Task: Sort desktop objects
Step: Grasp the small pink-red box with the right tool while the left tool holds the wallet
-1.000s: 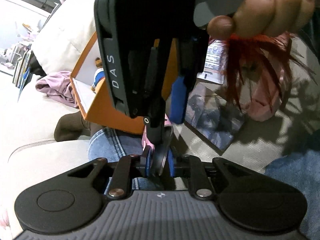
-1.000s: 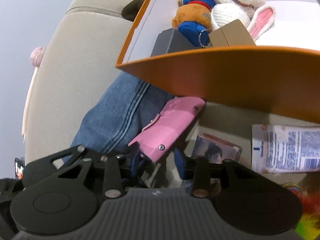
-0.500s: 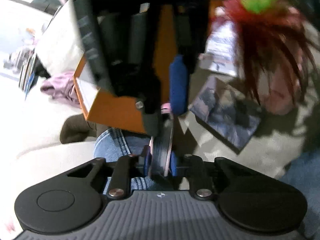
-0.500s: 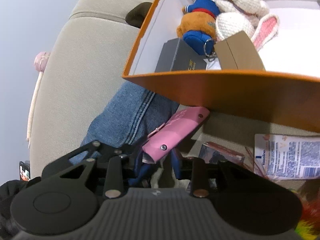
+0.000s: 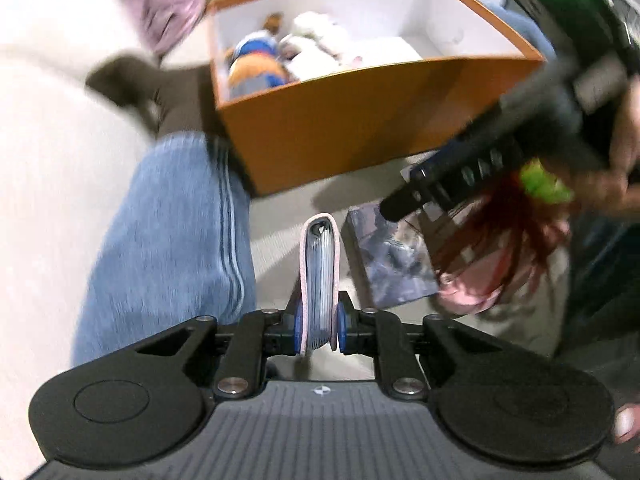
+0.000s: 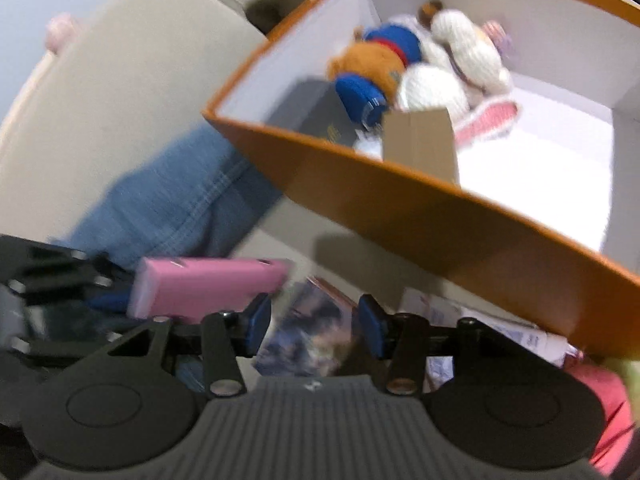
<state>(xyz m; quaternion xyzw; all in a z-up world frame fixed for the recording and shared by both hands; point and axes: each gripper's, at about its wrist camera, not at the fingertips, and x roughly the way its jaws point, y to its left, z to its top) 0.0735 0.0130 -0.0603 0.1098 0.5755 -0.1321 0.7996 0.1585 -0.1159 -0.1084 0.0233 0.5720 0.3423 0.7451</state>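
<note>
Your left gripper (image 5: 319, 328) clamps its blue pads on a pink card holder (image 5: 320, 280), a slim soft-covered wallet seen edge-on, its rounded spine pointing away and grey layered sleeves packed between the covers; its jaws have just been closing further on it. Your right gripper (image 6: 312, 320) has just been opening, and its blue pads stand apart with nothing between them; the same pink holder (image 6: 208, 286), smooth and rectangular with small metal studs, sits just left of its left pad, held out by the other tool. Beneath both tools lies a glossy printed card (image 5: 394, 262) with a dark picture, flat on the beige fabric cushion (image 5: 280, 240). Beyond it stands an orange cardboard box (image 5: 360, 128) with white inner walls, holding a knitted cream rabbit (image 6: 452, 68) with pink-lined ears, a brown plush figure in blue clothes (image 6: 380, 64), a dark flat box (image 6: 316, 116) and a small brown carton (image 6: 420, 140). A denim-clad leg (image 5: 172, 240) with stitched seams rests beside the box's left corner. Red feathers with a lime-green tuft (image 5: 516, 216) hang under your right hand, above a printed white packet (image 6: 480, 316) partly hidden by the box.
</note>
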